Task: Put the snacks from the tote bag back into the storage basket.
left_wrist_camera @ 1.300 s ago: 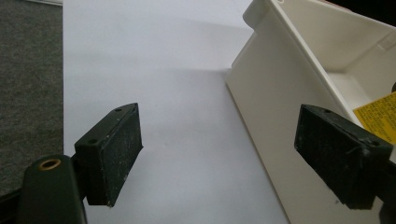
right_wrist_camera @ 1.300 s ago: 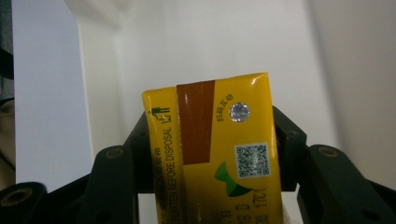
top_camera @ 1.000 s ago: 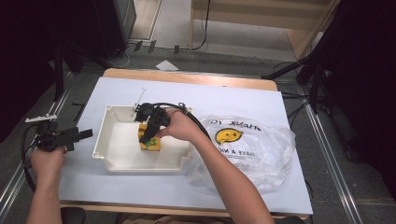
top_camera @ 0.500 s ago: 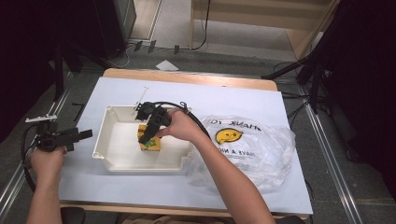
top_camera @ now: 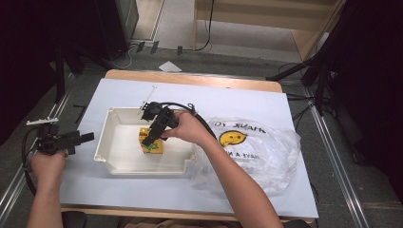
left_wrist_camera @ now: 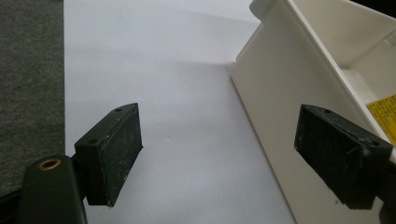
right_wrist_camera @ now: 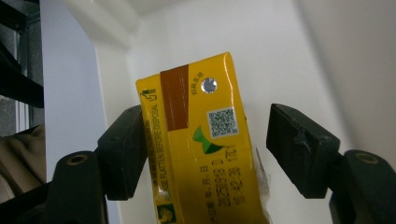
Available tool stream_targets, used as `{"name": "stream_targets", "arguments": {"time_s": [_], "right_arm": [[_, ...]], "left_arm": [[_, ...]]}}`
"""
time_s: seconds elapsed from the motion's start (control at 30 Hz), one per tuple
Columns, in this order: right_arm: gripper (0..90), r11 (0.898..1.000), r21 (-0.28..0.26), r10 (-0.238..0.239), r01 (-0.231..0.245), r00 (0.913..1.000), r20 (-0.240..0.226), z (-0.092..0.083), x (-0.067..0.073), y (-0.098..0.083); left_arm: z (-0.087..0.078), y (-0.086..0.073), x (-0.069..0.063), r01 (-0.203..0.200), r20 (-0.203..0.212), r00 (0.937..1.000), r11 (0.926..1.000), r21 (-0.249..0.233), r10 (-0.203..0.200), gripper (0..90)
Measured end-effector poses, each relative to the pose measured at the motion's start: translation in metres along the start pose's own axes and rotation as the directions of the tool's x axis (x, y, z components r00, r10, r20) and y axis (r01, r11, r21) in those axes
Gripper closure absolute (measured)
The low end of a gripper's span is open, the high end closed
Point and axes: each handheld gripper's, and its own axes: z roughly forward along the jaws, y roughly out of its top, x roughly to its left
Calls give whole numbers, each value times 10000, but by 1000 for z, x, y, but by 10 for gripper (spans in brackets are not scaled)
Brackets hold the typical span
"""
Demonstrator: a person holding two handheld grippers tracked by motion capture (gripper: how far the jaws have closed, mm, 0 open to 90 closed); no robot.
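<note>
Hiding the yellow carton's [right_wrist_camera: 201,154] left edge, the right claw [right_wrist_camera: 205,149] has just been opening.

Setting: a lab-style recording station, indicated by a sheet-covered table [top_camera: 285,118] with metal floor rails [top_camera: 332,142] at 3 and 9 o'clock and dark stands [top_camera: 323,71] at 2 o'clock.

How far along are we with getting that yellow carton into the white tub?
Done: the yellow carton stands inside the white tub. In hand: the right gripper has just been opening, with a clear gap at one pad and the carton between the jaws. Left: lifting that gripper clear. The left gripper waits open beside the tub, and the plastic bag lies to the right.
</note>
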Motion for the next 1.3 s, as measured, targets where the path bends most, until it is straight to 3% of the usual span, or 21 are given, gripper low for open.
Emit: {"name": "stream_targets", "arguments": {"time_s": [0.27,0.4,0.77,1.1,1.3], "right_arm": [[263,9987,-484,159,-156,9999,57,-12,4,-3],[240,9969,-782,55,-20,9990,454,-18,6,-4],[223,9938,-1096,199,-167,9994,287,-29,5,-15],[224,9900,-1396,278,-191,9977,610,-50,12,-31],[224,9825,-1854,374,-201,9952,905,-65,17,-47]], "left_arm": [[1,0,-1,-19,-8,10000,10000,62,19,160],[2,0,-1,-55,-11,10000,9999,91,56,160],[3,1,-2,-45,-56,10000,9999,108,46,160],[2,1,-3,-157,-174,9997,9997,177,160,160],[3,1,-3,-154,-233,9996,9996,242,160,160]]}}
